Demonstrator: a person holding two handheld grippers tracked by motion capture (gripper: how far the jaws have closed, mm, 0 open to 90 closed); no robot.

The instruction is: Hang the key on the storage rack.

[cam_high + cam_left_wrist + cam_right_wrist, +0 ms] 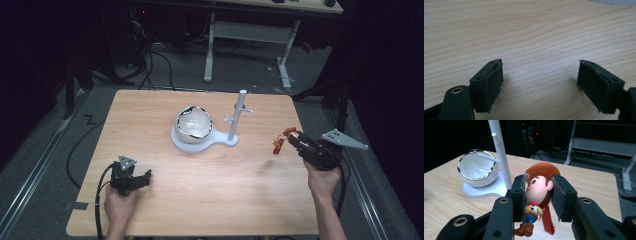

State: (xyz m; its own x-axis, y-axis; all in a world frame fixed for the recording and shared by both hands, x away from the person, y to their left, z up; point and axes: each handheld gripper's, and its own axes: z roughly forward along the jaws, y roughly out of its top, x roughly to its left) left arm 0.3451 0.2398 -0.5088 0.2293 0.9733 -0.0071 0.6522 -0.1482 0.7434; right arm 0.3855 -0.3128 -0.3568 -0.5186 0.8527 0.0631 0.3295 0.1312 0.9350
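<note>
The bench (210, 200) carries a white stand (235, 120) with a bowl (193, 125) at mid-table. The left hand-held gripper (540, 77) rests low over bare wood, jaws wide. The right hand-held gripper (539, 195) holds a cowboy figure (537, 192) by the head, lifted above the bench's right edge.

Cowboy figure's (537, 195) cheeks hidden behind right tool's (539, 195) pads

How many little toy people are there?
1. The cowboy figurine is clamped by its head in the right hand-held gripper, lifted above the table's right side. None shows elsewhere; the bowl's inside looks empty.
</note>
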